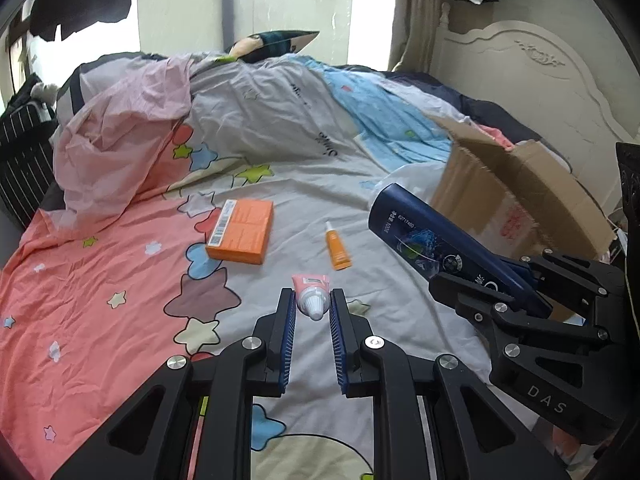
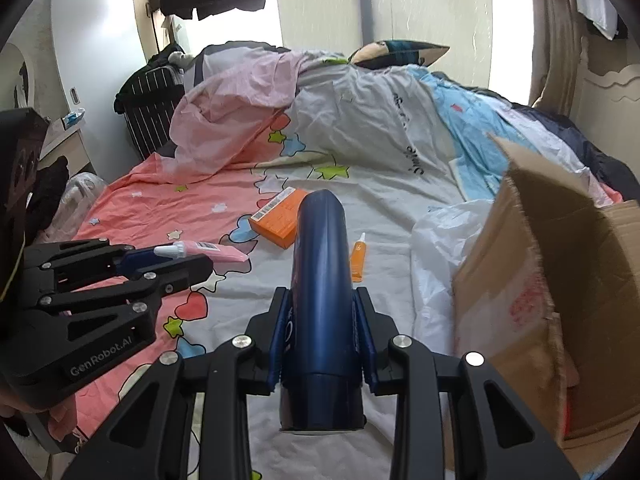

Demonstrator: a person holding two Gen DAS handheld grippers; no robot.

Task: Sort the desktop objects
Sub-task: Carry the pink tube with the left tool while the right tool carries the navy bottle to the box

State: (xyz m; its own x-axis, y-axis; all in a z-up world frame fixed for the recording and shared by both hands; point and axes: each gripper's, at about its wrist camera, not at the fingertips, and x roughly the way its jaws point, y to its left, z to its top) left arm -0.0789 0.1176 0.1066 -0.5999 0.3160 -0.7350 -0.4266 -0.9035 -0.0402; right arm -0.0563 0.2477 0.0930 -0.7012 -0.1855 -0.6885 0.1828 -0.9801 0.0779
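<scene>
My left gripper point(image 1: 312, 300) is shut on a pink tube point(image 1: 311, 285) with a white cap, nipped at its fingertips just above the bedsheet; the right wrist view shows that gripper point(image 2: 172, 258) and tube point(image 2: 224, 252) at the left. My right gripper point(image 2: 320, 294) is shut on a dark blue shampoo bottle point(image 2: 320, 264), base pointing forward and held off the bed. In the left wrist view the bottle point(image 1: 416, 236) and right gripper point(image 1: 480, 276) hover beside an open cardboard box point(image 1: 520, 200). An orange box point(image 1: 244, 232) and a small orange tube point(image 1: 337, 248) lie on the sheet.
The open cardboard box point(image 2: 540, 280) stands on the bed at the right with a white plastic bag point(image 2: 440, 240) against it. A bunched quilt point(image 1: 132, 120) and a pillow point(image 1: 276, 42) fill the far side. A cream headboard point(image 1: 520, 72) rises behind. A striped suitcase point(image 2: 152, 92) stands past the bed's left edge.
</scene>
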